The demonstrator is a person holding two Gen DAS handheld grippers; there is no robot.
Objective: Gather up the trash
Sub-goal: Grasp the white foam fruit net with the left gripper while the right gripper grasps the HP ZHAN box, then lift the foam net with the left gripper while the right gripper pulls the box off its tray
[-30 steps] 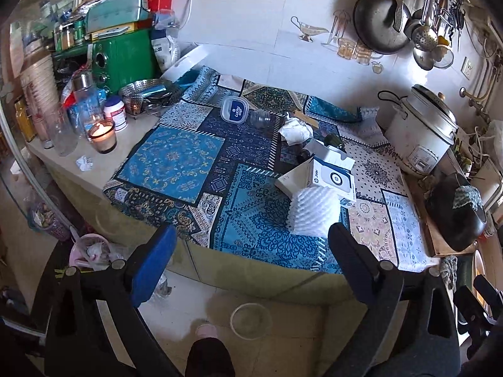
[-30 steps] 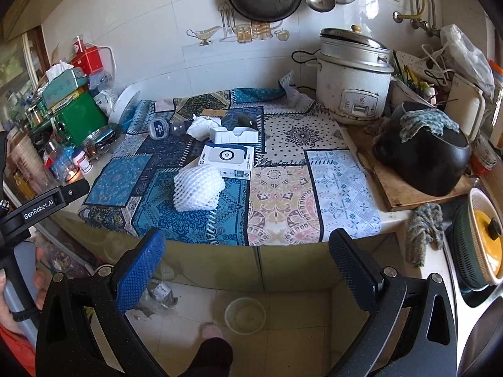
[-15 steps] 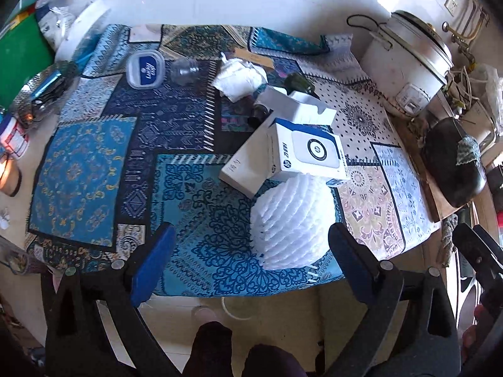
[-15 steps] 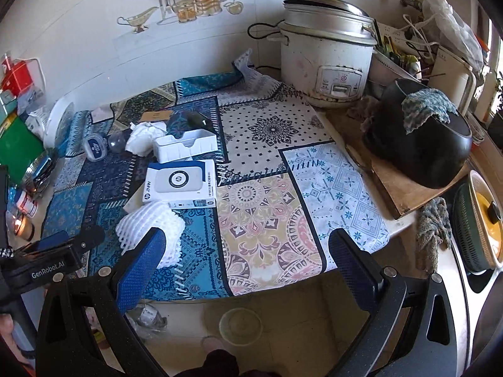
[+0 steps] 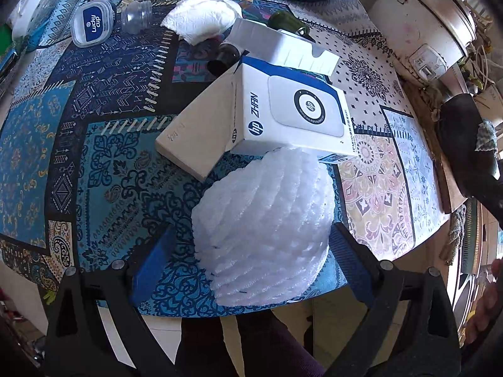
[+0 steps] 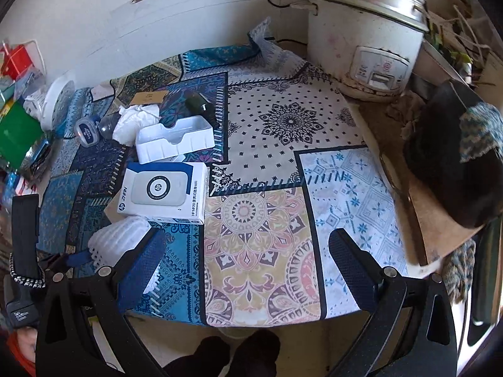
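A white foam net sleeve (image 5: 264, 226) lies near the front edge of the patterned tablecloth (image 5: 103, 144). My left gripper (image 5: 251, 267) is open, with one blue finger on each side of the sleeve. Behind the sleeve, a white and blue HP box (image 5: 292, 119) rests on a flat beige box (image 5: 201, 132). Farther back are a white plastic tray (image 5: 283, 47), a crumpled tissue (image 5: 201, 15), a dark green bottle (image 5: 286, 23), a clear small bottle (image 5: 136, 17) and a Lucky Cup lid (image 5: 91, 25). My right gripper (image 6: 246, 270) is open and empty above the cloth's front edge, to the right of the foam sleeve (image 6: 116, 238).
A white rice cooker (image 6: 367, 37) stands at the back right. A black pot (image 6: 456, 163) with a cloth on it sits on a wooden board at the right. Green tins and jars (image 6: 15, 135) crowd the left edge. The person's feet show below the table.
Both grippers have moved forward and down toward the table. The left one now straddles the foam sleeve, which was well ahead of it before. Nothing has been grasped.
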